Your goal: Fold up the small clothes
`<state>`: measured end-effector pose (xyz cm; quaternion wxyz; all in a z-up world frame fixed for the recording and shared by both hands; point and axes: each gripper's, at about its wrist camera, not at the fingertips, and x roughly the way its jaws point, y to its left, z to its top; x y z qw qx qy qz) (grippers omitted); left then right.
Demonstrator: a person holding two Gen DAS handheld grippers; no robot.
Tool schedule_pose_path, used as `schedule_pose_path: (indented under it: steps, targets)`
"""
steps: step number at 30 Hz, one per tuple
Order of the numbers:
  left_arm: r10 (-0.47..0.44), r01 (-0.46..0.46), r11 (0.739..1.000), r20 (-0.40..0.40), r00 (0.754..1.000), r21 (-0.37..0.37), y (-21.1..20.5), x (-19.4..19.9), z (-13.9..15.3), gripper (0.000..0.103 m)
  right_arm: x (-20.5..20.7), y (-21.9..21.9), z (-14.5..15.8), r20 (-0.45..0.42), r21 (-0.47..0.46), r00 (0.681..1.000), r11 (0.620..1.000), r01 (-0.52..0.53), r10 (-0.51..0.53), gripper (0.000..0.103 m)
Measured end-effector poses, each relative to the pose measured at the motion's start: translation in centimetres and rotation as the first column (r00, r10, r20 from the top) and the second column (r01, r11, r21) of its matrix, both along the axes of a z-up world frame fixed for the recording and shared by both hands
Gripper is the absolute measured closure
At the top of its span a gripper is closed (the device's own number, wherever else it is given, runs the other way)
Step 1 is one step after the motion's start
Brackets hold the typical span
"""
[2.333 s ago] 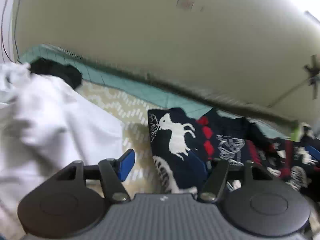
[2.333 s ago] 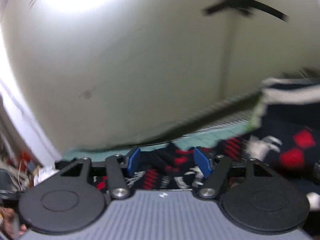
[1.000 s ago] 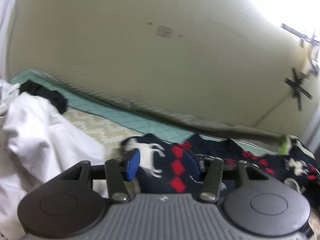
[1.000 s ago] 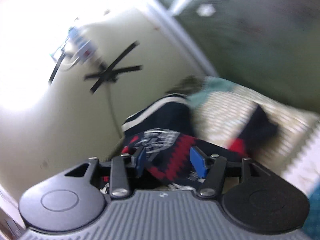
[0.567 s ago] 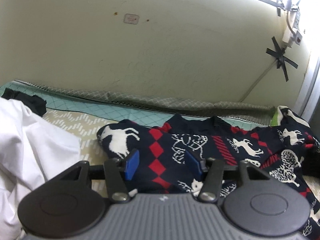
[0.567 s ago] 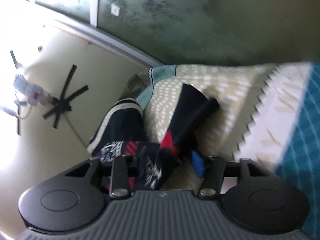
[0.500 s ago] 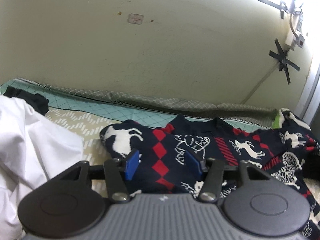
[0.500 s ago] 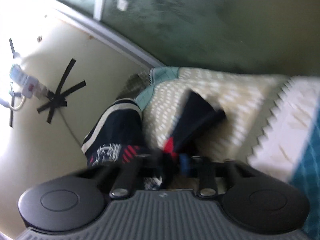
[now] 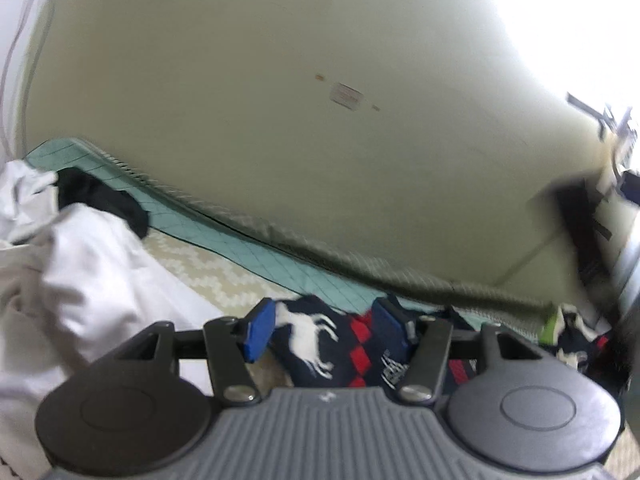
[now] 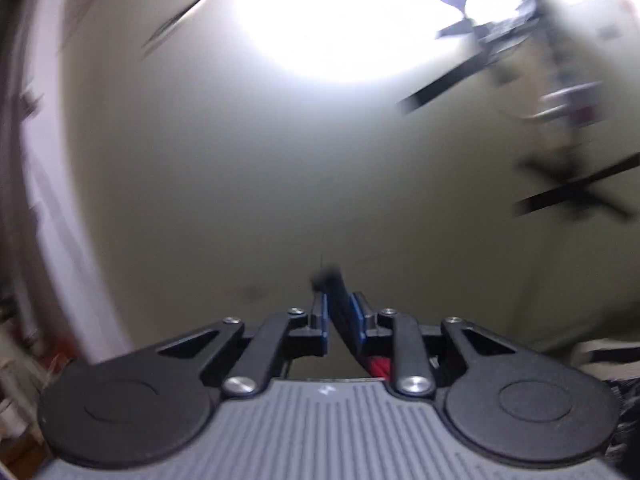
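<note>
A navy knit sweater [image 9: 320, 340] with white deer and red diamonds lies on the patterned bed cover. My left gripper [image 9: 324, 330] is open, its blue pads either side of the sweater's near edge, not closed on it. My right gripper [image 10: 340, 312] is shut on a dark fold of the sweater [image 10: 340, 300], with a bit of red knit [image 10: 376, 368] below, and is lifted so it faces the wall. The rest of the sweater is hidden in the right wrist view.
A pile of white cloth [image 9: 80, 272] lies left of the left gripper, with a black garment [image 9: 100, 200] behind it. A teal and beige bed cover [image 9: 224, 264] runs along the pale wall [image 9: 280, 140]. Black tape crosses [image 10: 572, 192] mark the wall.
My right gripper has shut on a fold of the sweater and swung up from the bed to face the wall. My left gripper stayed open and tilted upward over the sweater.
</note>
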<state>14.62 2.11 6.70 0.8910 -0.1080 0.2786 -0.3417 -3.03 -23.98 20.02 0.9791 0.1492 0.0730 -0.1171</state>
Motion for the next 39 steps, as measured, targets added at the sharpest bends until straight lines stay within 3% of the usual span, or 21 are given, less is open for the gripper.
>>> schedule_pose_path:
  steps: [4,9,12,14,17,19,24,26,28,29,32,34,36,39]
  targets:
    - [0.064,-0.065,0.997,-0.035,0.997,-0.048,2.1,1.2,0.4,0.048,6.1,4.9,-4.7,-0.078,0.053,0.982,0.985,-0.166,0.170,0.085]
    - [0.081,-0.085,0.995,-0.068,0.994,-0.061,2.7,1.8,0.4,0.048,9.4,6.2,-11.6,-0.210,0.164,0.946,0.963,-0.213,0.245,0.084]
    - [0.066,-0.069,0.996,-0.072,0.995,-0.048,2.1,1.5,0.3,0.048,9.2,4.9,-12.3,-0.284,0.136,0.930,0.970,-0.201,0.233,0.082]
    - [0.057,-0.060,0.998,-0.069,0.996,-0.037,1.9,1.2,0.3,0.047,9.1,4.2,-12.3,-0.348,0.023,0.925,0.987,-0.158,0.156,0.081]
    - [0.050,-0.051,0.999,-0.050,0.997,-0.012,1.1,1.0,0.1,0.046,9.7,3.5,-13.8,-0.438,-0.098,0.897,0.989,-0.114,0.060,0.069]
    - [0.045,-0.045,0.999,-0.054,0.998,0.000,0.8,1.0,-0.1,0.046,10.5,2.6,-15.4,-0.480,-0.075,0.876,0.992,-0.103,0.054,0.022]
    - [0.023,-0.021,0.999,-0.070,0.997,0.025,0.2,0.9,-0.6,0.046,11.9,1.8,-17.8,-0.500,-0.080,0.865,0.992,-0.098,0.045,0.033]
    - [0.022,-0.020,0.999,-0.068,0.997,0.031,0.1,0.9,-0.6,0.046,13.0,2.3,-18.4,-0.528,-0.126,0.849,0.987,-0.101,0.019,0.038]
    - [0.031,-0.029,0.999,-0.069,0.997,0.027,0.3,0.9,-0.6,0.046,13.8,3.3,-18.5,-0.535,-0.222,0.844,0.970,-0.096,-0.038,0.091]
    - [0.038,-0.037,0.999,-0.072,0.997,0.021,0.6,1.0,-0.5,0.046,13.8,3.3,-18.3,-0.527,-0.237,0.848,0.968,-0.079,-0.059,0.095]
    - [0.072,-0.073,0.997,-0.092,0.993,-0.007,1.7,1.4,-0.4,0.046,12.2,3.4,-15.7,-0.406,-0.152,0.913,0.988,-0.010,-0.053,0.096]
    - [0.088,-0.092,0.995,-0.114,0.990,-0.035,2.4,1.9,-0.4,0.046,11.4,4.6,-13.9,-0.323,-0.060,0.946,0.997,-0.057,0.035,0.096]
    - [0.095,-0.101,0.994,-0.129,0.987,-0.046,2.8,2.1,-0.5,0.046,11.4,7.1,-12.8,-0.273,-0.037,0.953,0.988,-0.150,0.134,0.096]
    - [0.113,-0.120,0.992,-0.139,0.984,-0.040,3.0,2.4,-0.7,0.046,12.0,10.3,-12.5,-0.240,0.017,0.935,0.964,-0.267,0.263,0.096]
